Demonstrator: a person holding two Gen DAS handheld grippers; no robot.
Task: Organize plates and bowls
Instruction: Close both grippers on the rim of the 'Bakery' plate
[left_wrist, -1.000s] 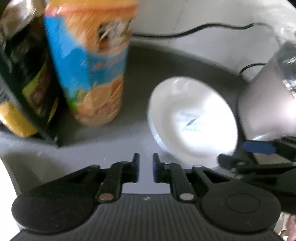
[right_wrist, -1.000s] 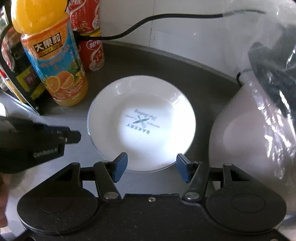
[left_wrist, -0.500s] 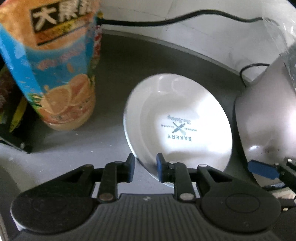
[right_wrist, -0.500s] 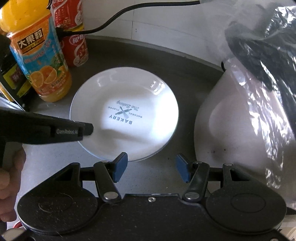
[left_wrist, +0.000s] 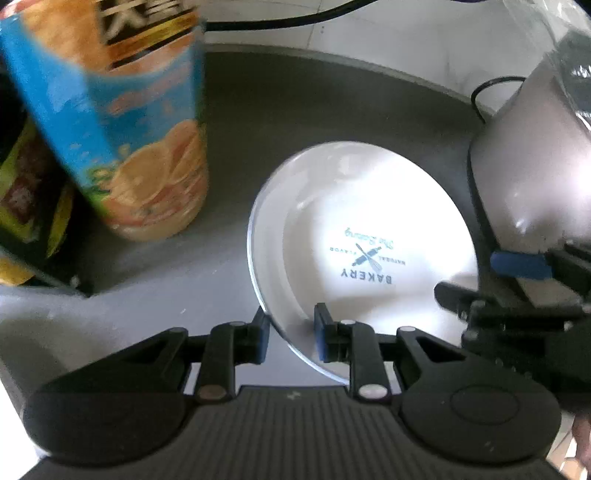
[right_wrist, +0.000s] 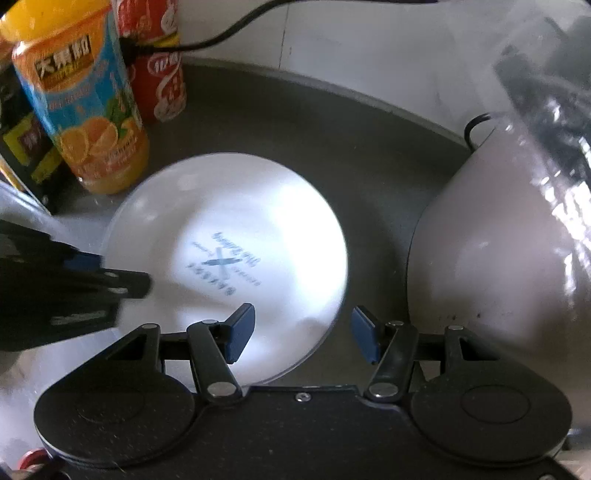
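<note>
A white plate (left_wrist: 369, 229) printed "BAKERY" lies on the dark grey counter (left_wrist: 314, 118); it also shows in the right wrist view (right_wrist: 229, 243). My left gripper (left_wrist: 290, 328) is open, its two fingers straddling the plate's near left rim, one inside and one outside. My right gripper (right_wrist: 299, 330) is open wide, its left finger over the plate's near right edge and its right finger off the plate. Each gripper shows at the edge of the other's view.
An orange juice bottle (right_wrist: 81, 110) and a red can (right_wrist: 162, 74) stand at the left, by a dark box (left_wrist: 29, 192). A white appliance (right_wrist: 498, 251) under a clear plastic bag stands at the right. A black cable (right_wrist: 221, 33) runs along the white wall.
My left gripper has opened a little and pushed forward so its fingers now straddle the plate's rim. My right gripper has moved in over the plate's near right edge.
</note>
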